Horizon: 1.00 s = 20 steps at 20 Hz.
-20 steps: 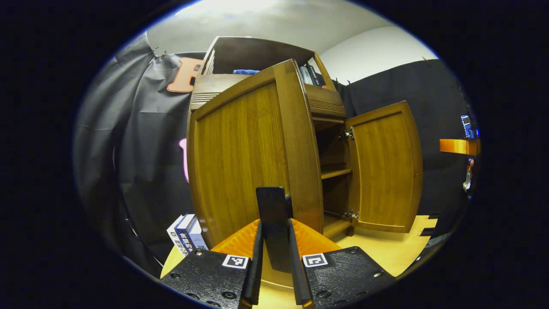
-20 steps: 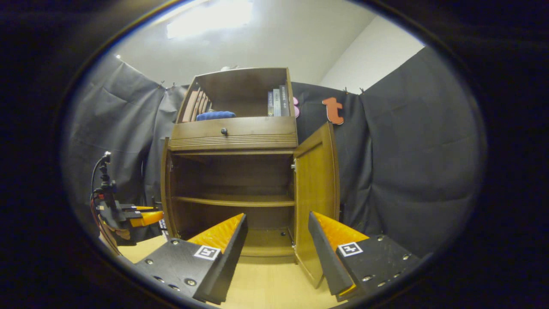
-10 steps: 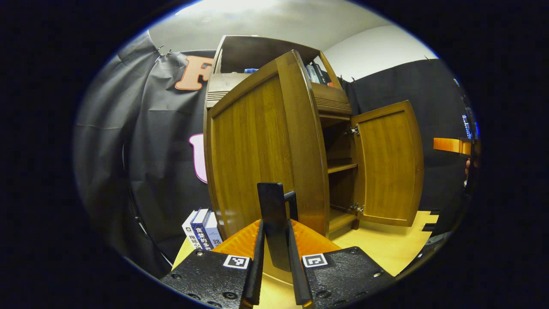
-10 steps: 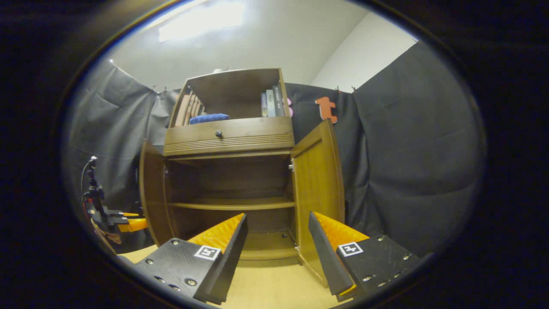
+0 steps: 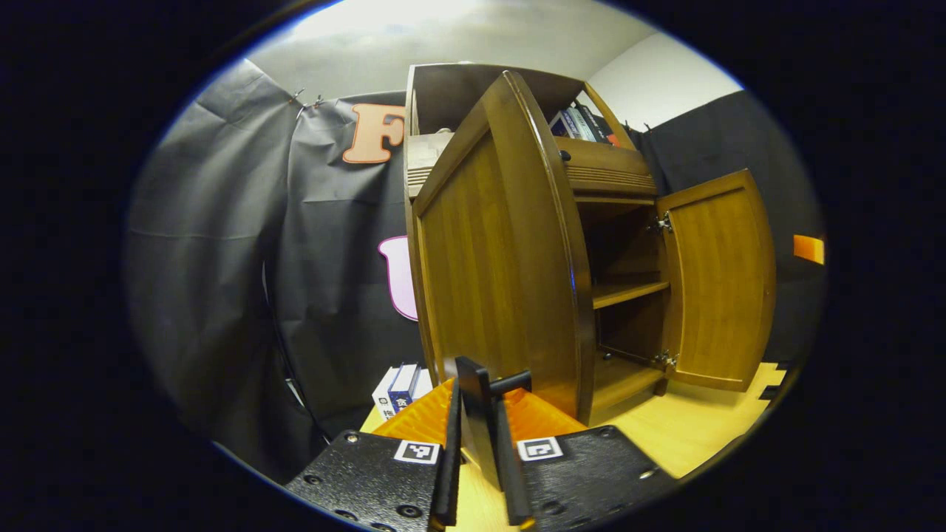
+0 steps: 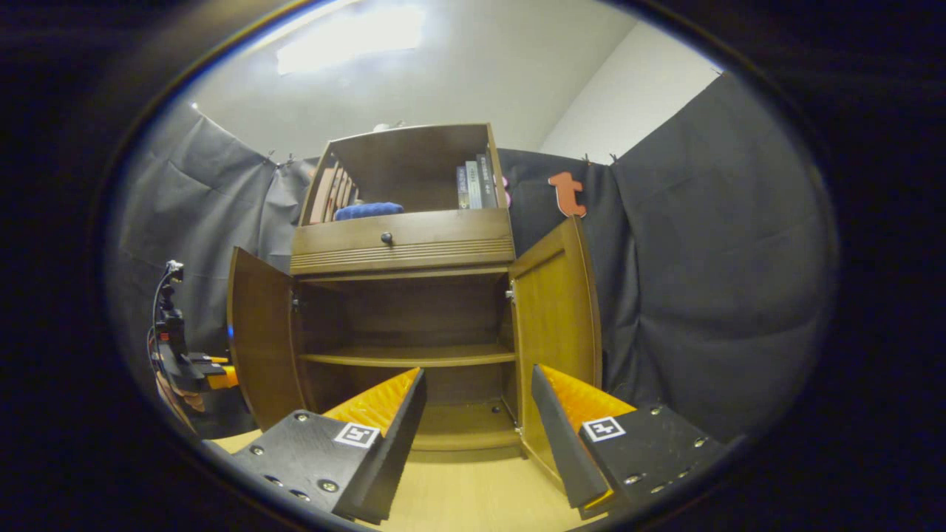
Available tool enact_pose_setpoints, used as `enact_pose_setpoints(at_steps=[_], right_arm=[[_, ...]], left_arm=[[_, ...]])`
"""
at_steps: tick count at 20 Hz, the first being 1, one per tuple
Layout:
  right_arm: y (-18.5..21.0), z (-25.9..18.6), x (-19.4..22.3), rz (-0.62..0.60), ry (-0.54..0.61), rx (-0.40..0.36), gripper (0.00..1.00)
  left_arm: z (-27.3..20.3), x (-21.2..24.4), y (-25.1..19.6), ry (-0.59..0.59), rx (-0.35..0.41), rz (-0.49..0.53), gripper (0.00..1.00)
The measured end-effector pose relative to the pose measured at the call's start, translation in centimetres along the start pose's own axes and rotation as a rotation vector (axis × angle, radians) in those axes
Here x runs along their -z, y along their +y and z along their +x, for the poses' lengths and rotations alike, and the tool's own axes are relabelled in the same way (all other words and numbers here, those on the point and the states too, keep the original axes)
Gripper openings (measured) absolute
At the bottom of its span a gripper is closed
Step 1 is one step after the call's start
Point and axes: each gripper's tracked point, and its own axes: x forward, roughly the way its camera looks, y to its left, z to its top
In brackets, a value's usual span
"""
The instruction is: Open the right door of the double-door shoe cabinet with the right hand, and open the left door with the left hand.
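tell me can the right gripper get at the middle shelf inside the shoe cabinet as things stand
Probably yes. The right gripper is open and faces the cabinet's front; the right door and left door are both swung wide, so nothing stands before the middle shelf.

books (image 6: 473, 185) stand in the cabinet's (image 6: 403, 244) top shelf, right of perhaps a folded cloth (image 6: 368, 211); more books (image 5: 399, 388) stand left of the cabinet.

a light wooden floor (image 6: 473, 495) is seen under the shoe cabinet (image 6: 403, 240), which stands directly on it against the black cloth wall. a few books (image 5: 399, 386) are stood upright on the floor just beside the cabinet's left side, near the cloth.
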Motion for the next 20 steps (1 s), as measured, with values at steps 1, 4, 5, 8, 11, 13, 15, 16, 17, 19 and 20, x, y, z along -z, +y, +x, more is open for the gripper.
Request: enact_pose_setpoints(at_steps=[1, 4, 5, 8, 11, 13, 15, 16, 17, 19, 20], right_arm=[[0.5, 0.0, -0.2, -0.007, 0.000, -0.011, 0.84], [1.5, -0.2, 0.2, -0.025, -0.004, -0.037, 0.77], [2.0, -0.3, 0.0, -0.029, -0.008, -0.044, 0.77], [3.1, -0.2, -0.4, -0.038, -0.020, -0.055, 0.77], [4.3, 0.0, -0.3, -0.045, -0.020, -0.074, 0.77], [4.9, 0.1, -0.3, -0.050, -0.022, -0.080, 0.78], [5.0, 0.1, -0.6, -0.049, -0.032, -0.079, 0.85], [5.1, 0.1, -0.7, -0.046, -0.036, -0.079, 0.84], [5.1, 0.2, -0.7, -0.043, -0.037, -0.079, 0.84], [5.1, 0.3, -0.9, -0.041, -0.037, -0.071, 0.84], [5.2, 0.4, -0.8, -0.043, -0.034, -0.071, 0.84]], left_arm=[[0.1, -0.1, 0.4, 0.006, -0.012, 0.003, 0.22], [-0.1, 0.3, 2.1, 0.018, -0.050, 0.009, 0.16], [-0.2, 0.2, 2.5, 0.017, -0.049, 0.005, 0.12], [-0.4, 0.3, 3.2, 0.021, -0.036, -0.020, 0.09], [-0.4, 0.5, 4.1, 0.019, -0.020, -0.024, 0.07], [-0.5, 0.6, 4.7, 0.022, 0.004, -0.034, 0.09], [-0.5, 0.7, 5.4, 0.022, 0.033, -0.052, 0.07], [-0.6, 0.9, 5.7, 0.022, 0.051, -0.051, 0.07], [-0.6, 0.9, 6.0, 0.020, 0.066, -0.049, 0.07], [-0.7, 1.0, 6.6, 0.022, 0.095, -0.053, 0.07], [-0.6, 1.0, 7.0, 0.020, 0.110, -0.057, 0.07]])
